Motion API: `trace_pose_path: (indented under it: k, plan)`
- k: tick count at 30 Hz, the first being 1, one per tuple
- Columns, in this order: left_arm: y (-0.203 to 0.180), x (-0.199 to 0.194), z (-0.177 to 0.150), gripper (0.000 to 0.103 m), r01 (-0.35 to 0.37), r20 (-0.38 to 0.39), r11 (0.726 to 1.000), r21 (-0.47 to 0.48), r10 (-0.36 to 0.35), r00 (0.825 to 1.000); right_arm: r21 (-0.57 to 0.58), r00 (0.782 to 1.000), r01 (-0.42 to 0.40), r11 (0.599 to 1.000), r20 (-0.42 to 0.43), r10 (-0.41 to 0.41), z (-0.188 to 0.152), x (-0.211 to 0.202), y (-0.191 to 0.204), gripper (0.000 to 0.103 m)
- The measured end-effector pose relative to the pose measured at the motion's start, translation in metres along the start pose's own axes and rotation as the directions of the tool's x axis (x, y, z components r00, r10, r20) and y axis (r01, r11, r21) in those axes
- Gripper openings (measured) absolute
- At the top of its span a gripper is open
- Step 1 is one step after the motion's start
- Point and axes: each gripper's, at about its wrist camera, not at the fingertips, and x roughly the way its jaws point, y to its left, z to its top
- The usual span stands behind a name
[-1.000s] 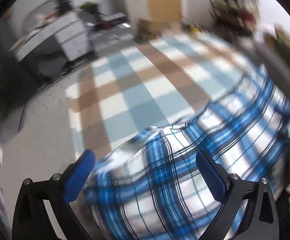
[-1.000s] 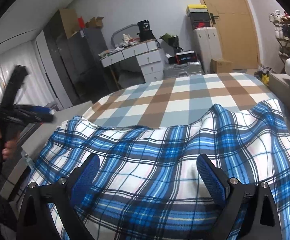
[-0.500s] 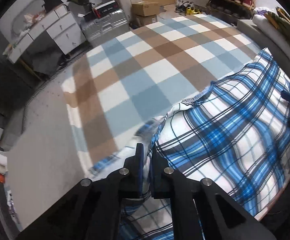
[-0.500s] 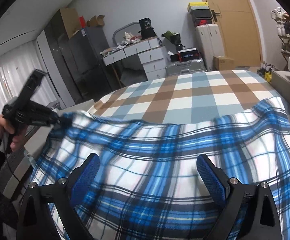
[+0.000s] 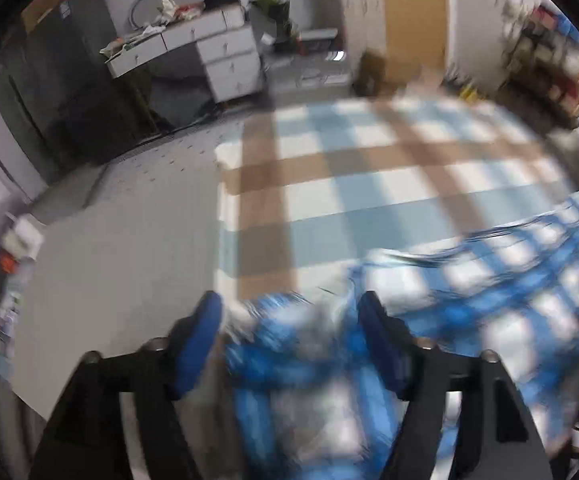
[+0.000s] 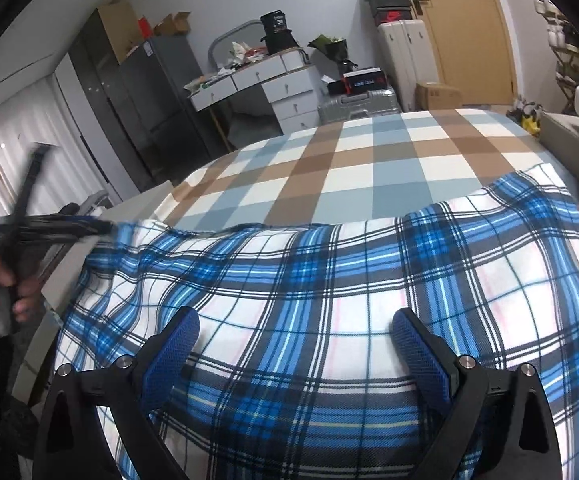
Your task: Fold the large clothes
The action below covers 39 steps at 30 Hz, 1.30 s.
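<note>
The blue, white and black plaid garment [image 6: 329, 300] lies spread across the near part of a bed, on a bedspread [image 6: 349, 168] checked in brown, pale blue and white. Its far edge runs across the bed in a soft ridge, and its left corner is lifted off the bed's edge toward the left gripper.

The left gripper [image 5: 289, 320] has just been opening its jaws; in its own blurred view they stand apart with bunched plaid cloth between them, and the blue pads [image 5: 199, 344] do not appear to press on it. In the right wrist view this gripper [image 6: 101, 226] is level at the garment's raised corner, held by a hand [image 6: 5, 288] in a dark sleeve.

The right gripper [image 6: 293, 324] hovers over the middle of the garment with its jaws wide apart and nothing clamped between them.

Beyond the bed stand a white desk with drawers [image 6: 265, 80], suitcases [image 6: 369, 100] and a wooden door [image 6: 469, 28].
</note>
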Motion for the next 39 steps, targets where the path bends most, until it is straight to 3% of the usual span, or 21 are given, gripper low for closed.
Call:
trace_pose_path:
  k: [2,5,8,9,10,11,12,13,14,17,19,22,24,26,27,28,31,32,34,37,39]
  plan:
    - [-0.026,-0.021,-0.027,0.071,0.103,-0.002,0.993,0.059,-0.104,0.995,-0.005,0.998,-0.049,0.999,-0.035,0.049,0.003,-0.01,0.013,0.097]
    - [-0.064,-0.018,-0.066,0.071,0.201,-0.073,0.973,0.117,-0.193,0.978,-0.07,0.996,-0.081,0.994,-0.034,0.079,0.004,-0.028,0.043,0.097]
    - [-0.088,0.011,-0.093,0.071,0.166,-0.174,0.978,0.127,-0.143,0.974,-0.224,0.996,0.033,0.974,-0.07,-0.05,-0.006,-0.019,0.079,0.096]
    - [-0.088,0.019,-0.096,0.071,0.158,-0.194,0.981,0.11,-0.134,0.972,-0.253,0.992,0.072,0.965,-0.081,-0.096,-0.01,-0.012,0.083,0.083]
    - [-0.085,0.022,-0.099,0.071,0.167,-0.187,0.983,0.076,-0.151,0.971,-0.292,0.977,0.124,0.948,-0.134,-0.169,-0.018,0.006,0.085,0.06]
    - [-0.08,0.022,-0.101,0.072,0.184,-0.17,0.982,0.039,-0.175,0.97,-0.306,0.964,0.137,0.942,-0.178,-0.198,-0.023,0.019,0.082,0.053]
    - [-0.074,0.025,-0.101,0.075,0.198,-0.166,0.98,0.006,-0.194,0.967,-0.313,0.946,0.149,0.938,-0.232,-0.228,-0.031,0.035,0.076,0.052]
    - [-0.068,0.027,-0.102,0.076,0.221,-0.158,0.975,-0.036,-0.224,0.962,-0.31,0.961,0.144,0.94,-0.181,-0.207,-0.033,0.032,0.074,0.052]
    - [-0.064,0.025,-0.103,0.076,0.237,-0.128,0.97,-0.053,-0.242,0.962,-0.309,0.959,0.134,0.942,-0.201,-0.202,-0.033,0.034,0.072,0.052]
    - [-0.072,0.021,-0.11,0.081,0.208,-0.074,0.978,-0.005,-0.208,0.975,-0.226,0.968,0.085,0.97,-0.212,-0.134,-0.021,0.017,0.065,0.041]
    - [-0.077,0.019,-0.115,0.085,0.194,-0.031,0.981,0.004,-0.194,0.98,-0.215,0.98,0.103,0.971,-0.143,-0.135,-0.015,-0.004,0.06,0.041]
    - [-0.082,0.018,-0.119,0.091,0.185,0.018,0.983,0.003,-0.185,0.983,-0.198,0.971,0.213,0.957,-0.07,-0.23,-0.012,-0.029,0.037,0.041]
    - [-0.083,0.017,-0.122,0.095,0.185,0.04,0.983,0.001,-0.185,0.982,-0.152,0.948,0.291,0.944,-0.084,-0.306,-0.014,-0.036,0.012,0.041]
    - [-0.083,0.02,-0.118,0.095,0.185,0.046,0.983,-0.003,-0.184,0.982,-0.101,0.921,0.338,0.936,-0.169,-0.351,-0.025,-0.032,-0.019,0.042]
    - [-0.082,0.019,-0.118,0.095,0.185,0.046,0.983,-0.003,-0.185,0.982,-0.076,0.915,0.328,0.941,-0.223,-0.337,-0.031,-0.026,-0.03,0.042]
    - [-0.081,0.018,-0.119,0.096,0.186,0.046,0.983,-0.001,-0.186,0.982,-0.066,0.923,0.313,0.948,-0.213,-0.319,-0.033,-0.026,-0.035,0.042]
    - [-0.079,0.016,-0.12,0.096,0.185,0.051,0.983,-0.003,-0.185,0.981,-0.089,0.907,0.34,0.936,-0.231,-0.351,-0.03,-0.025,-0.032,0.042]
    - [-0.079,0.015,-0.121,0.096,0.186,0.054,0.983,-0.006,-0.185,0.981,-0.077,0.933,0.304,0.95,-0.179,-0.313,-0.027,-0.034,-0.024,0.042]
    - [-0.08,0.017,-0.124,0.096,0.184,0.059,0.983,-0.008,-0.183,0.981,-0.104,0.96,0.245,0.964,-0.117,-0.256,-0.026,-0.044,-0.003,0.042]
    - [-0.08,0.017,-0.125,0.096,0.18,0.06,0.984,-0.01,-0.18,0.982,-0.224,0.966,0.214,0.951,-0.093,-0.24,-0.037,-0.041,0.032,0.047]
    - [-0.081,0.017,-0.128,0.096,0.174,0.062,0.985,-0.014,-0.173,0.983,-0.297,0.952,0.222,0.929,-0.14,-0.272,-0.053,-0.017,0.044,0.047]
